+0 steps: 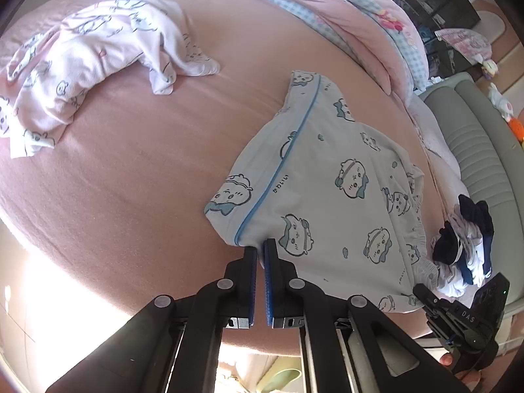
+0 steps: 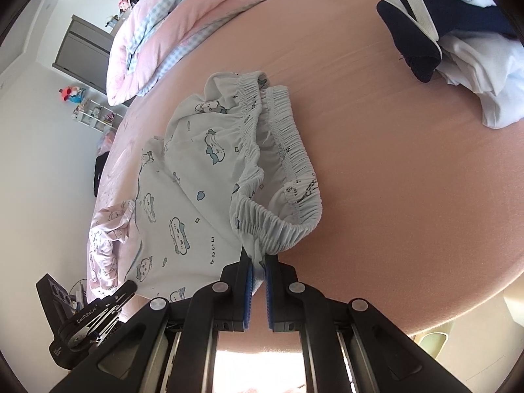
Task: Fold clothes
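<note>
While both grippers clamp the same garment, the pale blue pajama shorts (image 1: pixel 330 180) lie spread on the pink bedsheet (image 1: pixel 137 170), near the front edge of the bed. Left gripper (image 1: pixel 260 250): jaws closed down to a thin gap, a bit of the hem end of the shorts pinched between the blue pads, right beside the blue piping seam (image 1: pixel 281 167). Right gripper (image 2: pixel 258 262): jaws likewise nearly together, pinching the gathered elastic waistband (image 2: pixel 278 163) at its near end; waistband opening gapes, showing the inside of the band. Shorts have cartoon animal print, leg end toward the left gripper, waist end toward the right. In the left wrist view the right gripper (image 1: pixel 422 291) shows at the lower right, at the waistband corner, with a fingertip of the person's hand (image 1: pixel 447 358) visible under it. In the right wrist view the left gripper's body shows at the lower left; its tips are hard to make out.

Pink printed pajama top (image 1: pixel 88 59) lies crumpled well apart on the far left of the bed. Pile of dark navy and white clothes (image 2: pixel 458 39) sits to the right, apart from the shorts. Pink-and-blue checked duvet (image 1: pixel 344 16) bunched at the far side. Grey padded headboard (image 1: pixel 481 163) at the right of the left wrist view.
</note>
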A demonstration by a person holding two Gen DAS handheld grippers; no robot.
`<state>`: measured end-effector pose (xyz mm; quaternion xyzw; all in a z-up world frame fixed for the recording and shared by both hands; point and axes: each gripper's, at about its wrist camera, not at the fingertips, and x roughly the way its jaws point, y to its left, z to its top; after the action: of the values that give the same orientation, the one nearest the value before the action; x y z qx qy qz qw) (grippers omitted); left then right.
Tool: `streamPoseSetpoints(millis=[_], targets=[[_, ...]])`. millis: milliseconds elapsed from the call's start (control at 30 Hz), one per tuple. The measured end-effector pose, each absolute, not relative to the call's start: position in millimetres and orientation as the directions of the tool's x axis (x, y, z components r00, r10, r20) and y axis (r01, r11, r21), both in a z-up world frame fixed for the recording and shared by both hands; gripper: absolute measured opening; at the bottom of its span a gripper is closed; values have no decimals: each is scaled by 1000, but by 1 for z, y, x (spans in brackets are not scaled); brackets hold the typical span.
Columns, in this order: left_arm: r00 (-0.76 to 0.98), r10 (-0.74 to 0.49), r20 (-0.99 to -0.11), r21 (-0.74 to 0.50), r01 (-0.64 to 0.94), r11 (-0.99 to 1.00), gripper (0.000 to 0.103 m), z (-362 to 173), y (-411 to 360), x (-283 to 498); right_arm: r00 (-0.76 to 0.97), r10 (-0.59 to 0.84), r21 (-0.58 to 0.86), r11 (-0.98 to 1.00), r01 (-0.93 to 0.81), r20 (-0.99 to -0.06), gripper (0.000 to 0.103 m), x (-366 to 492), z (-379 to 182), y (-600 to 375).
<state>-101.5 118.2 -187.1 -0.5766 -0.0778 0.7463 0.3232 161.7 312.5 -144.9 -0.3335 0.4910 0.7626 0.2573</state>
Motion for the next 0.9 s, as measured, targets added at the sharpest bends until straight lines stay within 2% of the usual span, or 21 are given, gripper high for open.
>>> streamPoseSetpoints(millis=[67, 133, 367, 600, 767, 900], targets=[[-89, 594, -800, -538, -333, -774, 3, -196, 110, -109, -648, 60, 586, -370, -721, -759, 3, 164, -147, 314], [-90, 585, -806, -534, -315, -784, 3, -200, 106, -112, -647, 51, 586, -374, -719, -761, 3, 162, -148, 313], [-208, 560, -802, -466, -370, -804, 3, -178, 105, -108, -623, 53, 553, -407, -727, -780, 3, 156, -147, 309], [-341, 520, -783, -333, -475, -814, 3, -147, 96, -93, -587, 71, 514, -405, -756, -807, 3, 161, -148, 314], [-298, 502, -812, -383, -377, -843, 3, -167, 82, -114, -588, 62, 523, -389, -758, -806, 5, 162, -152, 313], [-316, 520, -793, -377, -416, -827, 3, -156, 82, -115, -573, 75, 496, -420, -760, -816, 6, 160, -146, 312]])
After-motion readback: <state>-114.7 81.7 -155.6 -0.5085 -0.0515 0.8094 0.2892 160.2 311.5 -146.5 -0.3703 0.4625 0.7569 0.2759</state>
